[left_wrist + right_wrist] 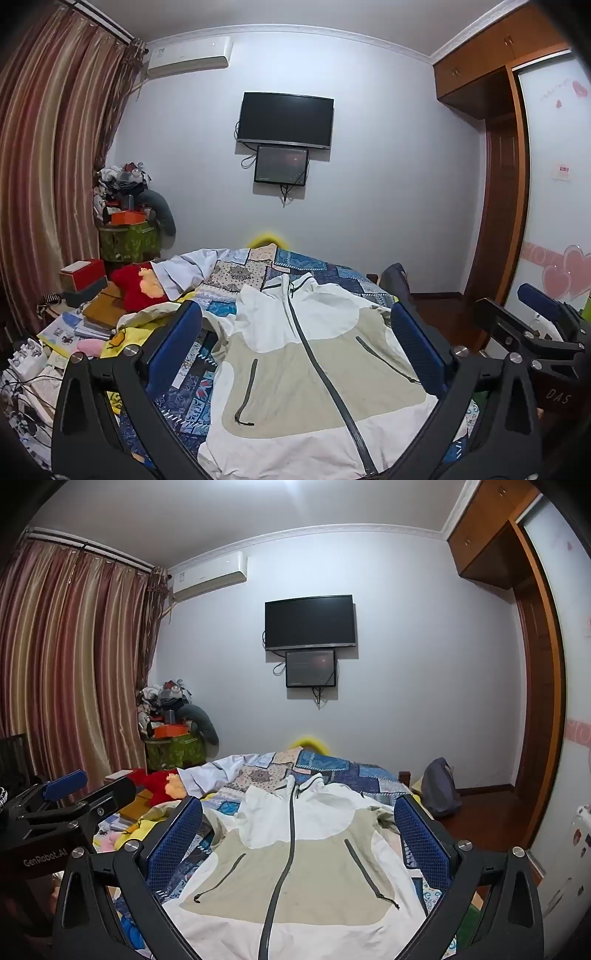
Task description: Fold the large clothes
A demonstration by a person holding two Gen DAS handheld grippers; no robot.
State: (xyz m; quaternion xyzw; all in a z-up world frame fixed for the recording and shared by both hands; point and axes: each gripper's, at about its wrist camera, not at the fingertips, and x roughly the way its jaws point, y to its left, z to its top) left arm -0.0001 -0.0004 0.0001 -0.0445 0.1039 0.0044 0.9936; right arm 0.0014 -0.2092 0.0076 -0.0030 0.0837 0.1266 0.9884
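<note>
A white and beige zip-up jacket (314,369) lies front up on the patchwork bedspread (303,264), collar toward the far wall, sleeves tucked in at its sides. It also shows in the right wrist view (295,867). My left gripper (295,343) is open and empty, held above the jacket with blue pads (177,339) wide apart. My right gripper (295,834) is open and empty above the jacket too. The right gripper appears at the right edge of the left wrist view (535,325), and the left gripper at the left edge of the right wrist view (66,805).
A red plush toy (138,288), a pale shirt (184,269), books and boxes (81,277) clutter the bed's left side. A yellow cloth (147,321) lies by the jacket's left sleeve. A grey bag (439,786) sits right of the bed. A wardrobe (498,184) stands on the right.
</note>
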